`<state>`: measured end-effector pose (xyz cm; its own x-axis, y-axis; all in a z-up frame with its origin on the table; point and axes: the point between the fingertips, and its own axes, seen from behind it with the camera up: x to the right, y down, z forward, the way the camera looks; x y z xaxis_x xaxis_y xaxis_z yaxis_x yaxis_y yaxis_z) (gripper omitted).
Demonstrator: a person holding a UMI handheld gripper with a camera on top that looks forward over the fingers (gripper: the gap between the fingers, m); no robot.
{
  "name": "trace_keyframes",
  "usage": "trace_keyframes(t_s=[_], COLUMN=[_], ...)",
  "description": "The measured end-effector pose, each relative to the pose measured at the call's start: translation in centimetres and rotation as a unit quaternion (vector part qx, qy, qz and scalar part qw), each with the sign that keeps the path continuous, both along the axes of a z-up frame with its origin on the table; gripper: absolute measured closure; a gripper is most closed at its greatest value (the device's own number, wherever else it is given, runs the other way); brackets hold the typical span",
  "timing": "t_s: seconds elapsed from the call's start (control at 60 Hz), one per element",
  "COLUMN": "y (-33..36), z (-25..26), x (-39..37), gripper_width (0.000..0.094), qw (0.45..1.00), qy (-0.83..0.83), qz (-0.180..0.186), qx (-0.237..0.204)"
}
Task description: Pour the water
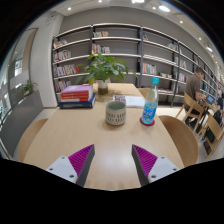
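A clear plastic water bottle [149, 105] with a blue label stands upright on the light wooden table [70, 130], beyond my fingers and a little to the right. Left of it stands a patterned grey cup [116, 113], almost straight ahead. My gripper [113, 160] is open and held low over the near part of the table. Its two magenta pads [82, 158] stand wide apart with only bare tabletop between them. Both objects are well ahead of the fingertips.
A stack of books [76, 96] lies at the far left of the table, a potted plant [103, 70] behind it. White papers [130, 100] lie at the back. Wooden chairs [192, 112] stand to the right. Bookshelves [120, 50] line the back wall.
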<state>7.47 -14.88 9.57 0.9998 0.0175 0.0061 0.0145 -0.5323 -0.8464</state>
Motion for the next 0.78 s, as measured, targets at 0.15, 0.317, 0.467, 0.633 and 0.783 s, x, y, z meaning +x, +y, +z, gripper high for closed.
trace_keyframes(t_s=[0.15,0.317,0.467,0.633,0.783], y=[-3.6,-6.0,-7.5,-9.4,-10.3], z=[5.3,10.6,12.9,13.9,13.7], x=[-5.5,-9.5,-11.5,-11.9,-11.5], gripper_width=[0.0179,0.0182,0.0183,0.0181,0.0179], qw=[1.0,0.998,0.997,0.998,0.998], qy=[0.016,0.007,0.004,-0.002,0.004], qz=[0.017,0.034,0.044,0.039,0.03], qx=[0.015,0.047,0.057,0.056,0.056])
